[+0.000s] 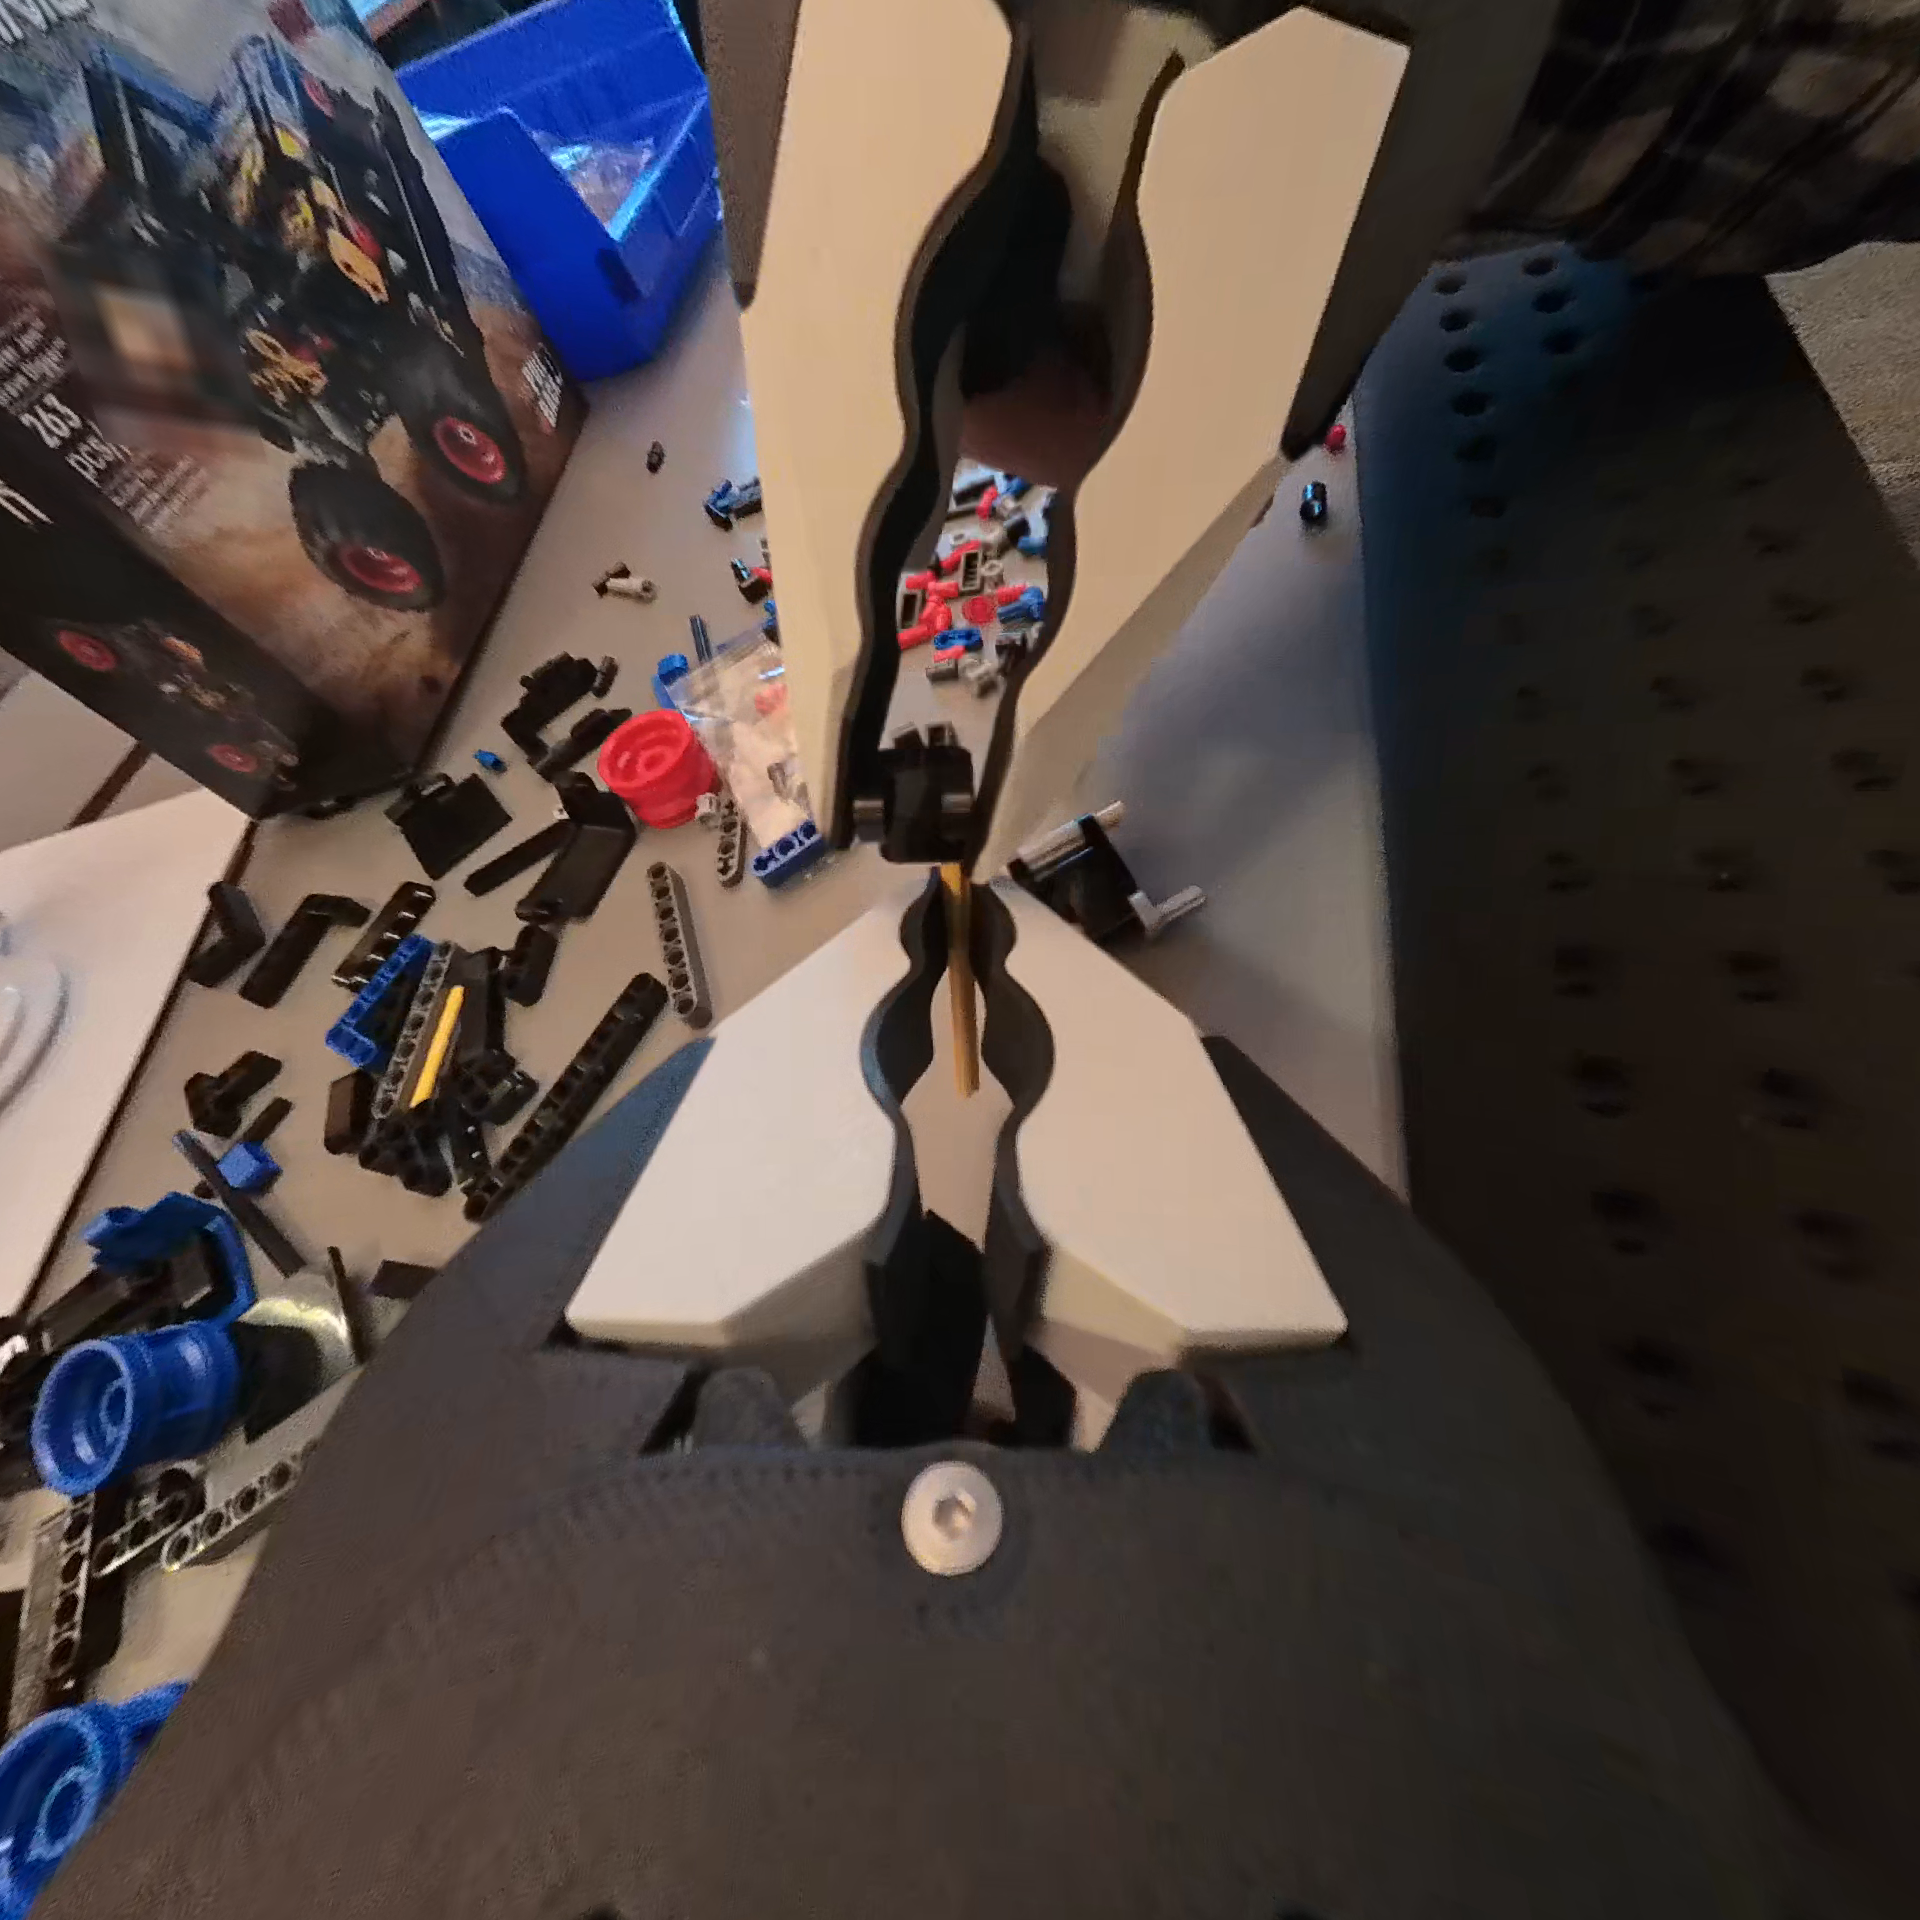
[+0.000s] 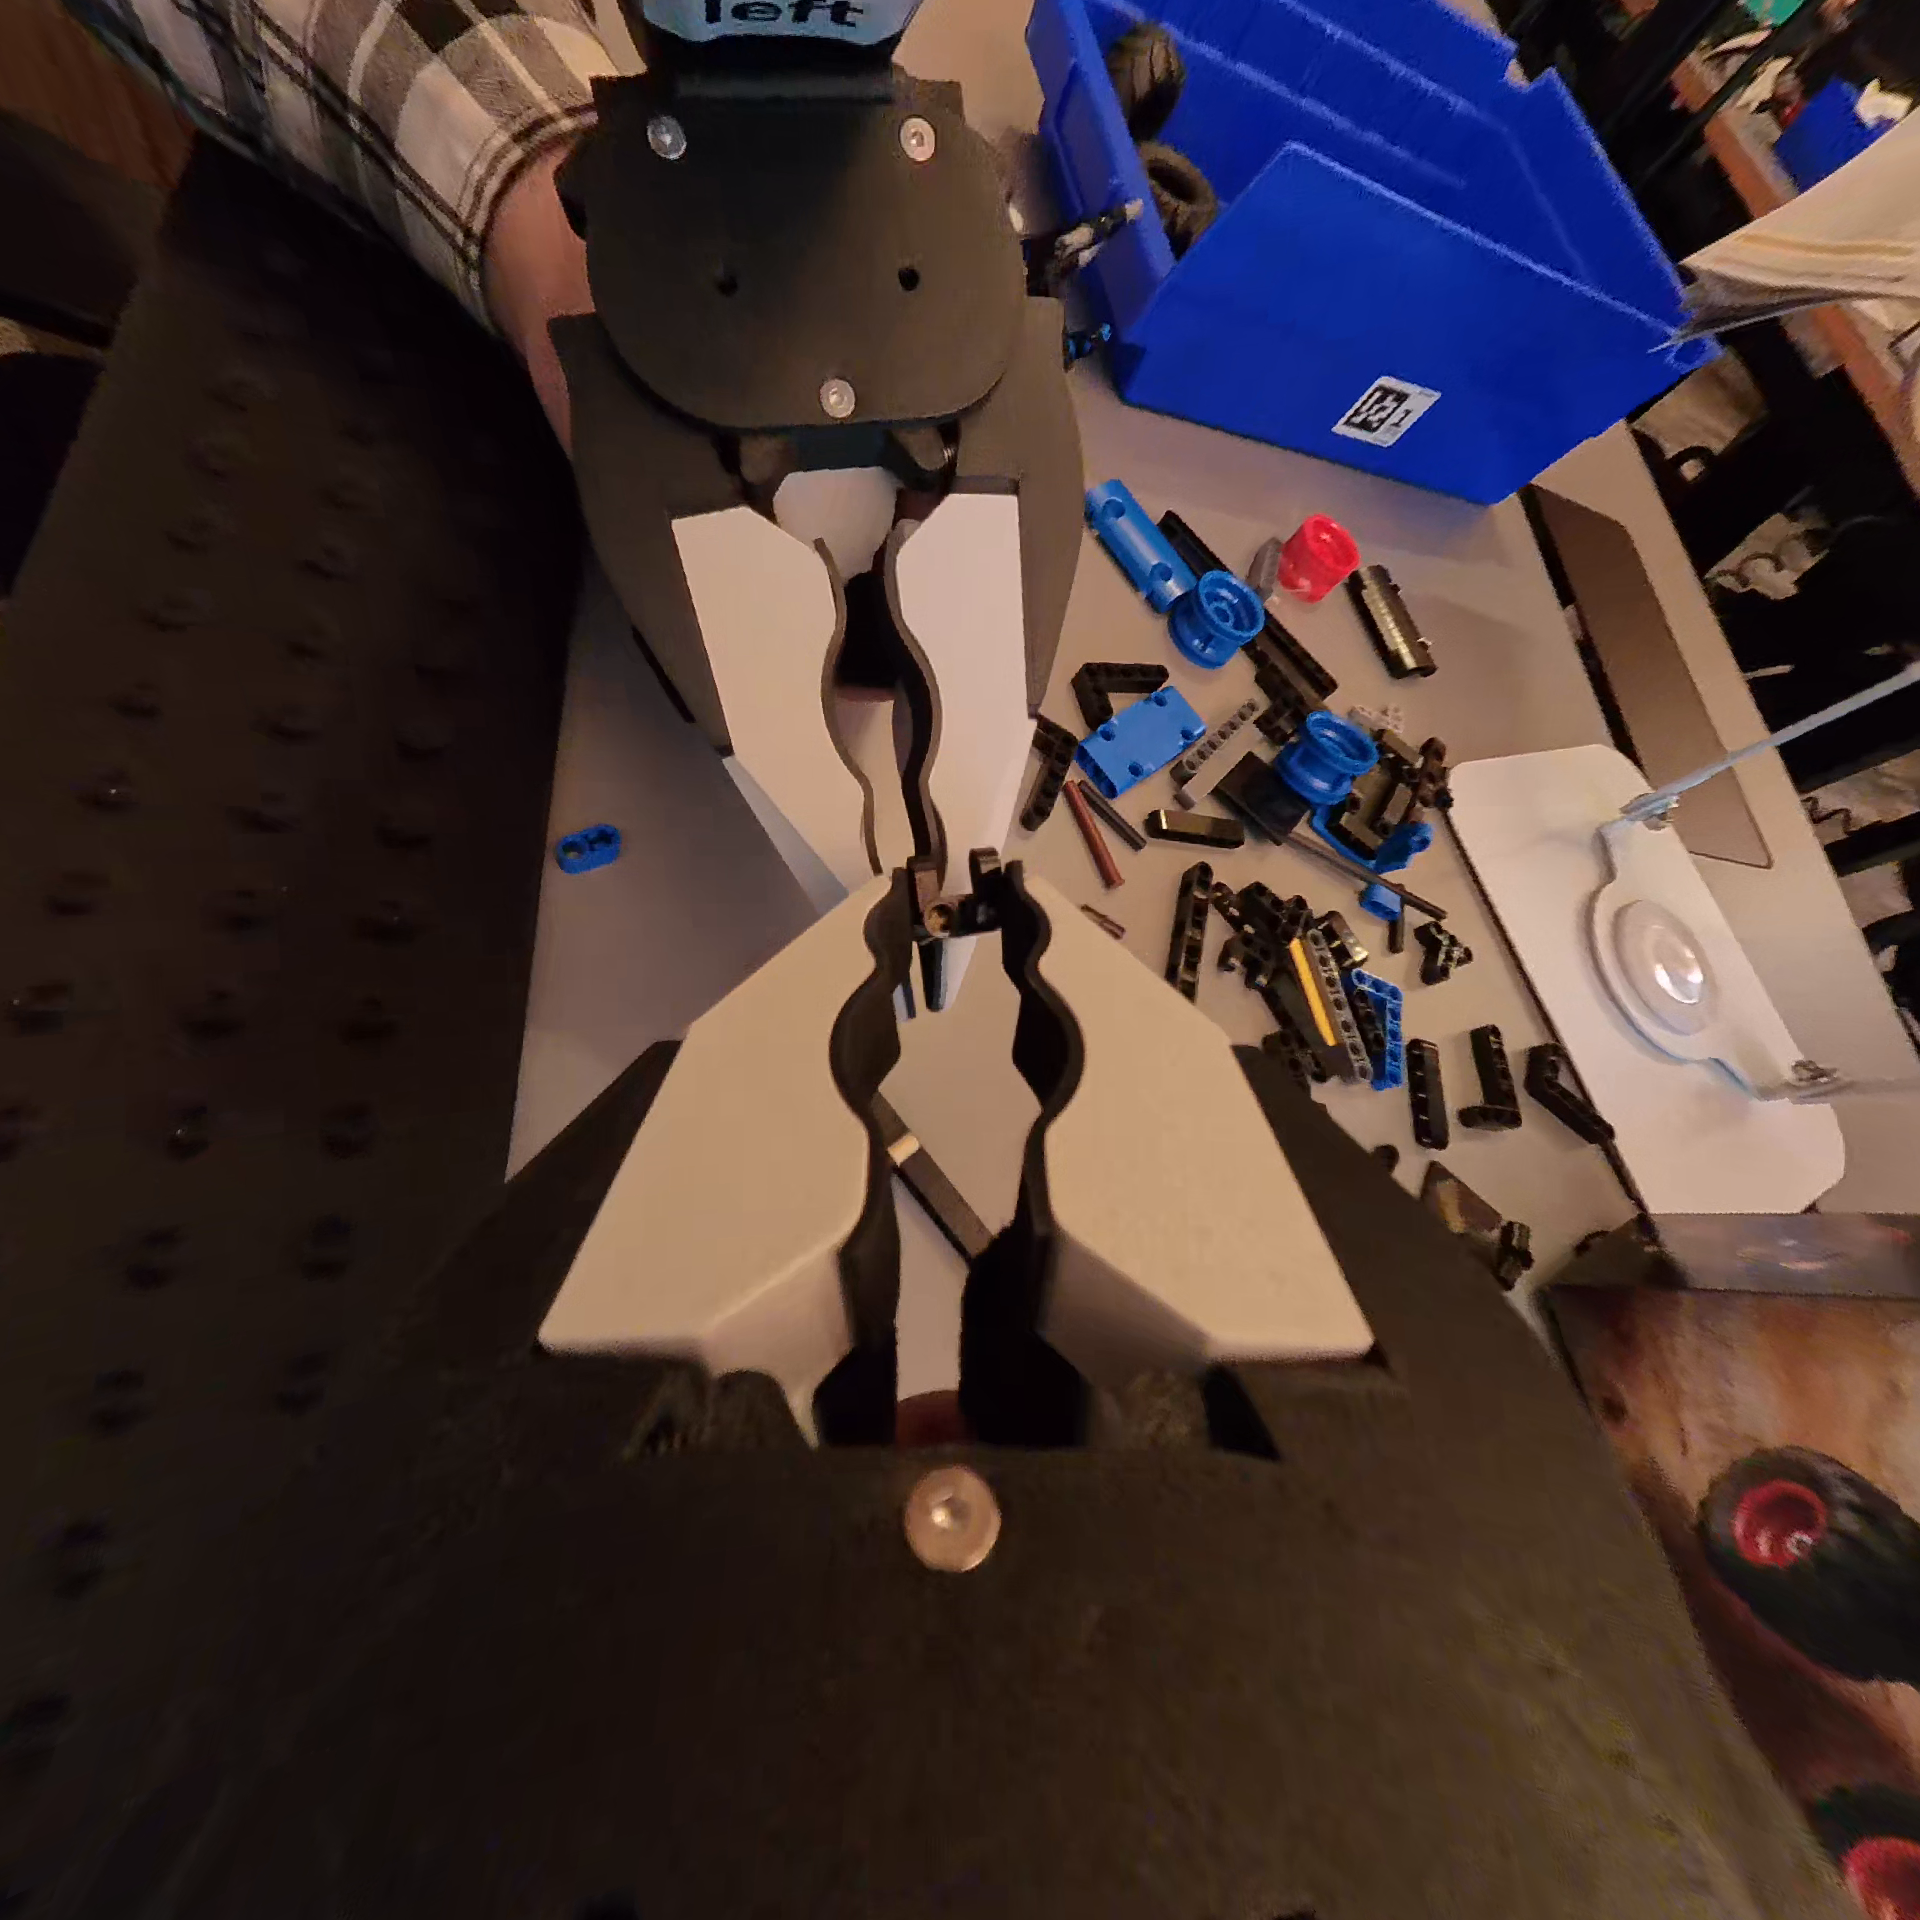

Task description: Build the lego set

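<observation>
Left gripper [image 1: 961, 904] is clamped on a yellow axle [image 1: 961, 997]. Right gripper [image 2: 951, 894] is clamped on a black connector [image 2: 951, 909] (tips meeting), above the grey table [image 2: 644, 935], left of the loose pieces [image 2: 1299, 977].

both tongs [image 2: 951, 894] pinch black connector [image 2: 961, 910].

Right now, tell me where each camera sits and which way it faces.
Left wrist view: sits on the left gripper, looking along its fingers down at the grey table; its gripper pinches a thin tan axle, and the right gripper comes in from the top.
Right wrist view: sits on the right gripper, facing the left gripper and a plaid sleeve; it holds a small black connector.
Shared: both grippers meeting tip to tip, the scattered pieces, the blue bin.
</observation>
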Tool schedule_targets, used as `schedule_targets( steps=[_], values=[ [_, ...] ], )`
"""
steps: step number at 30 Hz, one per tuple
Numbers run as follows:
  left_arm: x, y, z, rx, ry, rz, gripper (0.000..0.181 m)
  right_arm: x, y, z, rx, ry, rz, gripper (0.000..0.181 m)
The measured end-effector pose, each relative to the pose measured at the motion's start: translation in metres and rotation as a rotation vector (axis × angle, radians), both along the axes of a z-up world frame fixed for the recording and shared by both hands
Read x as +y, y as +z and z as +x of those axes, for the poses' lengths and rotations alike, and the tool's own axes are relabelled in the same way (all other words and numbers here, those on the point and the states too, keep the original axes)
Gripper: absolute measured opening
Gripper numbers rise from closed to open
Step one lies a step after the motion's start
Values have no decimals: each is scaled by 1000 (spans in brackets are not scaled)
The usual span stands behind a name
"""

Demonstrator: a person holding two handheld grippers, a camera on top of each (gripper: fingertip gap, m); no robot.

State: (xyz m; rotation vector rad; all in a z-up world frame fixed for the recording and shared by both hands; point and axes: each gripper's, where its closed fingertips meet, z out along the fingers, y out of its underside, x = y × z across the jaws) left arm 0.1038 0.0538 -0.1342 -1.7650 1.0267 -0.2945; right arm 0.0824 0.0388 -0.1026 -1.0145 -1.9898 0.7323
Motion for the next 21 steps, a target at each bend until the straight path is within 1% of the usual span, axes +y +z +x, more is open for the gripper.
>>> schedule_targets(
  steps=[2,6,10,12,13,17,21],
  values=[
    [-1,-3,-1,-25,-5,-39,0,0,-3,-2,-17,7,-8,16],
    [-1,-13,-2,13,-11,-73,0,0,-13,-3,-49,14,-20,16],
    [-2,-6,-1,-58,-26,-90,1,0,-7,-5,-41,15,-39,16],
    [0,8,1,-173,-30,-98,1,0,5,-7,-38,14,-49,16],
    [1,8,3,-197,-34,-124,2,2,7,-7,-65,15,-50,16],
    [6,-8,4,-193,-30,-284,1,10,-8,-10,-201,17,-91,16],
    [7,-13,2,-201,-18,-338,2,13,-14,-13,-241,11,-89,16]
  ],
)
